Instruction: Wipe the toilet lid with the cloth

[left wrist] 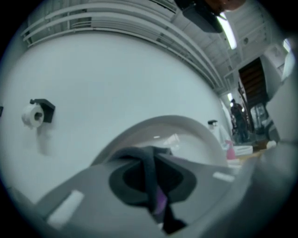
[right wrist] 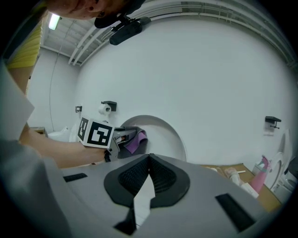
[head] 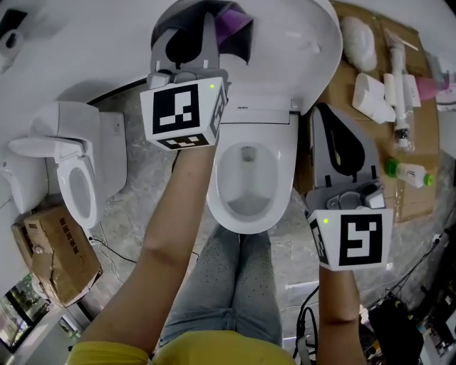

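Observation:
The white toilet (head: 249, 178) stands in the middle of the head view with its lid (head: 292, 43) raised against the wall. My left gripper (head: 206, 32) is up at the lid's left part, shut on a purple cloth (head: 234, 27) that bunches out past its tips. In the left gripper view the jaws (left wrist: 151, 162) pinch a dark and purple fold of cloth (left wrist: 160, 201) in front of the lid (left wrist: 186, 135). My right gripper (head: 329, 121) hangs to the right of the bowl, shut and empty (right wrist: 149, 160). Its view shows the left gripper's cloth (right wrist: 135, 142) against the lid (right wrist: 163, 135).
A second toilet (head: 71, 178) and a cardboard box (head: 53, 256) stand at the left. Flattened cardboard (head: 356, 21) at the right carries bottles and a green-capped bottle (head: 410, 173). A paper-roll holder (left wrist: 37, 111) hangs on the wall. Cables lie at bottom right.

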Action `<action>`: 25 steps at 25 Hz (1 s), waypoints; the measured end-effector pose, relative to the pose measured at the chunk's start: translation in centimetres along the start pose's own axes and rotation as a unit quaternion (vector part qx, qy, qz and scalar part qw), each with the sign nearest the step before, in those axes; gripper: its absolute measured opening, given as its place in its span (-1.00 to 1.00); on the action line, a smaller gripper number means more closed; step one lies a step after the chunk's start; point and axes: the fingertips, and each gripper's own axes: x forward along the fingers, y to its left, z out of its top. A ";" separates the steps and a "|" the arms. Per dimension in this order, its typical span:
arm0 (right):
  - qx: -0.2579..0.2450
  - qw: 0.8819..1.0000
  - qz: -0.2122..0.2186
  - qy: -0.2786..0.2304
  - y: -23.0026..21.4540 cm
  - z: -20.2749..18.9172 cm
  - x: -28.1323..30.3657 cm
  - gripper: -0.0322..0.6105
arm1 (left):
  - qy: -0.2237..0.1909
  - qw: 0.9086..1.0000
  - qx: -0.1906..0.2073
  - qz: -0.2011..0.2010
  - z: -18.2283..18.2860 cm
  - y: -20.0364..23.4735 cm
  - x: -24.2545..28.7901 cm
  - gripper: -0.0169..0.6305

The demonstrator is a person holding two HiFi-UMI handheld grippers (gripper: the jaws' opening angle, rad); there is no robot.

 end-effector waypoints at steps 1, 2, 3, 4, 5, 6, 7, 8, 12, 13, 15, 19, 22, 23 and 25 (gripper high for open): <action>0.000 1.000 -0.003 0.002 -0.3 -0.2 -0.1 -0.85 | -0.005 1.000 -0.004 -0.003 0.0 -0.4 0.4 -0.89; 0.000 1.000 -0.005 0.003 -0.7 -0.3 -0.2 -0.85 | -0.010 1.000 -0.007 -0.009 0.1 -1.0 0.9 -0.89; 0.000 1.000 -0.007 0.005 -1.0 -0.5 -0.3 -0.85 | -0.014 1.000 -0.008 -0.017 0.1 -1.9 1.4 -0.89; 0.001 1.000 -0.009 0.006 -1.3 -0.6 -0.4 -0.85 | -0.017 0.999 -0.008 -0.028 0.3 -3.0 1.9 -0.89; 0.002 1.000 -0.012 0.007 -1.5 -0.7 -0.5 -0.85 | -0.021 0.999 -0.007 -0.042 0.6 -4.3 2.5 -0.89; 0.003 1.000 -0.014 0.008 -1.8 -0.8 -0.5 -0.85 | -0.027 0.998 -0.006 -0.059 0.9 -5.8 3.1 -0.89; 0.004 1.000 -0.017 0.009 -2.1 -0.8 -0.6 -0.85 | -0.032 0.996 -0.004 -0.079 1.2 -7.5 3.7 -0.89; 0.006 1.000 -0.020 0.009 -2.4 -0.9 -0.6 -0.85 | -0.036 0.994 0.000 -0.100 1.4 -9.2 4.3 -0.89; 0.010 1.000 -0.025 0.009 -2.9 -1.0 -0.6 -0.85 | -0.034 0.986 0.033 -0.159 0.6 -13.7 5.3 -0.89; 0.011 1.000 -0.023 0.010 -2.8 -1.1 -0.5 -0.85 | -0.032 0.984 0.039 -0.170 0.1 -14.0 5.2 -0.89; 0.011 1.000 -0.018 0.012 -2.4 -1.4 -0.3 -0.85 | -0.024 0.982 0.051 -0.181 -1.1 -13.6 4.7 -0.89; 0.012 1.000 -0.003 0.016 -1.0 -1.9 0.5 -0.85 | -0.008 0.985 0.074 -0.156 -3.5 -9.1 2.7 -0.89; 0.016 1.000 0.006 0.017 -0.3 -2.4 1.0 -0.85 | 0.007 0.991 0.080 -0.106 -5.4 -4.1 0.8 -0.89; 0.018 1.000 0.008 0.018 -0.2 -2.5 1.2 -0.85 | 0.014 0.992 0.085 -0.087 -5.9 -2.5 0.2 -0.89; 0.022 1.000 0.010 0.019 0.0 -2.8 1.5 -0.85 | 0.029 0.993 0.104 -0.056 -7.0 -0.6 -0.8 -0.89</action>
